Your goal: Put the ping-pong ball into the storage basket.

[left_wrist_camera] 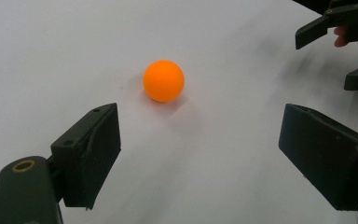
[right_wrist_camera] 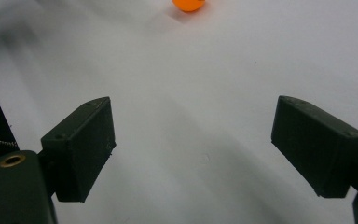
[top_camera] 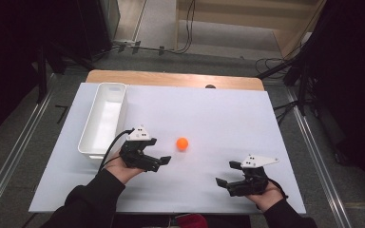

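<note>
Orange, smooth and round, the ball sits on the matte white tabletop, at two o'clock from the left gripper. Its blocky black jaws gape wide and hold nothing. The right gripper, at the ball's four o'clock, also gapes wide.

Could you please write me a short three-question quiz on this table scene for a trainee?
1. True or false: the orange ball is clamped between the jaws of the left gripper.
2. Which gripper is nearer the ball? A) left gripper B) right gripper
3. Fill in: the white bin stands on the ______ side of the white table in the high view.

Key
1. False: the ball lies free on the table ahead of the open jaws.
2. A: the left gripper is close beside it; the right gripper rests nearer the table's front edge, also open.
3. Left.
</note>
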Demonstrator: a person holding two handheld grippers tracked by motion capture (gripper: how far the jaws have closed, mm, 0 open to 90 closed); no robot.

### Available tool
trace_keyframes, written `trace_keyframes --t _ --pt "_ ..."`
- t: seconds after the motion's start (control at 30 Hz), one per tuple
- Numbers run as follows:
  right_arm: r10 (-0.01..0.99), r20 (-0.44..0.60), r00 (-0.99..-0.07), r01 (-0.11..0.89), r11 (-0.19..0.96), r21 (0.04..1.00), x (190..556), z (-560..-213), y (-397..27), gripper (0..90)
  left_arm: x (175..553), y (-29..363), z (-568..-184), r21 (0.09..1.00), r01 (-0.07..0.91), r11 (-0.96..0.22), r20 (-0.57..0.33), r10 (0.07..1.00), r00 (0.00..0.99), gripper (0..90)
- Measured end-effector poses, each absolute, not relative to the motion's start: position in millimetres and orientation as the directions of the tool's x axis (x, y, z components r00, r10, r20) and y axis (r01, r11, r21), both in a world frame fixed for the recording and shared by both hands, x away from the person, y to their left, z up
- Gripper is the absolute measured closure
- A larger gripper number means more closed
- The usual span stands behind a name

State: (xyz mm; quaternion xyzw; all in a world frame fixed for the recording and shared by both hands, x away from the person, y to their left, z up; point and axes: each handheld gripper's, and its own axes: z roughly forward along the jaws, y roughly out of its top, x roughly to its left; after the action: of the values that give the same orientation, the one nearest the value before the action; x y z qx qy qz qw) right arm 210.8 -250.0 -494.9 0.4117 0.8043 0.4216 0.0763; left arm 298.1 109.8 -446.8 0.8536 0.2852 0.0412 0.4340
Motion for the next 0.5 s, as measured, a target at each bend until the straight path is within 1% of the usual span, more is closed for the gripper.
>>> trace_keyframes --t 0.5 --pt "0.730 0.220 -0.647 0.594 0.302 0.746 209 -494 -249 12.2 308 97 -446 0.773 0.443 -0.454 -0.169 0.525 0.834 13.4"
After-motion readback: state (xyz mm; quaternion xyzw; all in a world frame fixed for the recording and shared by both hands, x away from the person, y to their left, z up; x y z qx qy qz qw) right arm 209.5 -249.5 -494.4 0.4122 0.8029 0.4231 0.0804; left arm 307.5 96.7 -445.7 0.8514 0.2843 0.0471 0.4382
